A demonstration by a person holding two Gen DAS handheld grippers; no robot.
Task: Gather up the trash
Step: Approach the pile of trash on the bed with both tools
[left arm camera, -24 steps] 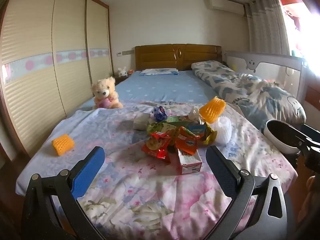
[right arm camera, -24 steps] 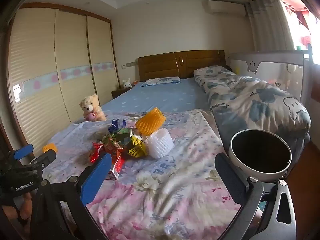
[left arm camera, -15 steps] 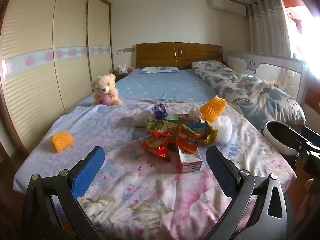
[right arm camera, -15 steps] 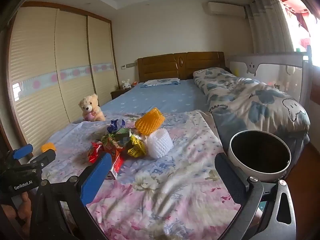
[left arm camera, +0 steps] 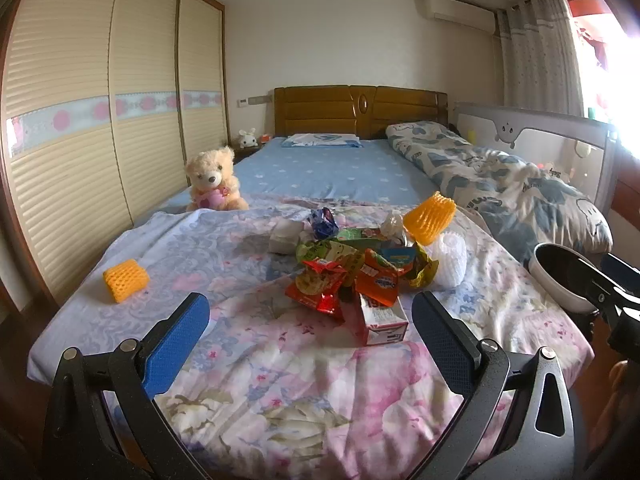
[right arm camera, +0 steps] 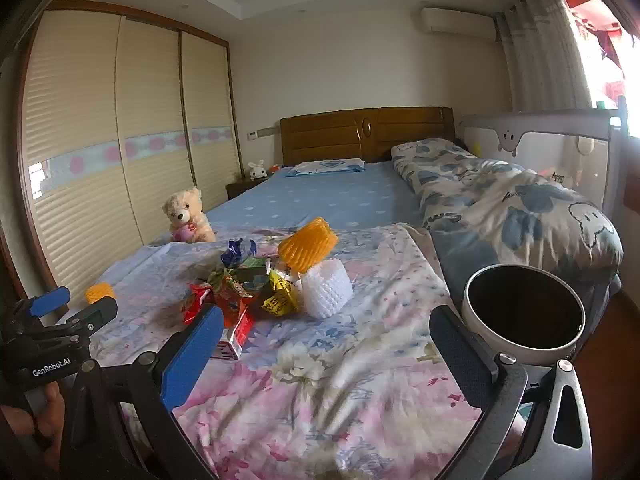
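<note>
A heap of snack wrappers [left arm camera: 348, 268] [right arm camera: 240, 292] lies on the floral sheet, with a small red-and-white carton [left arm camera: 382, 318] at its near edge. An orange foam net [left arm camera: 430, 218] [right arm camera: 308, 244] rests on a white foam net [left arm camera: 450, 258] [right arm camera: 326, 294] at the heap's right. Another orange net [left arm camera: 125, 280] [right arm camera: 99, 292] lies apart at the left. My left gripper [left arm camera: 310, 328] stands open and empty short of the carton. My right gripper [right arm camera: 326, 350] is open and empty over the sheet, with a white bin [right arm camera: 524, 308] [left arm camera: 560, 276] just right of it.
A teddy bear [left arm camera: 214, 182] sits at the bed's left edge beyond the heap. A rumpled duvet [right arm camera: 516, 208] covers the bed's right side beside a grey rail [right arm camera: 560, 136]. Sliding wardrobe doors [left arm camera: 80, 152] line the left wall. The left gripper [right arm camera: 60, 332] shows at left in the right wrist view.
Both views have shifted slightly, the left one tilting a little upward; the trash, bin and open jaws stand as before.
</note>
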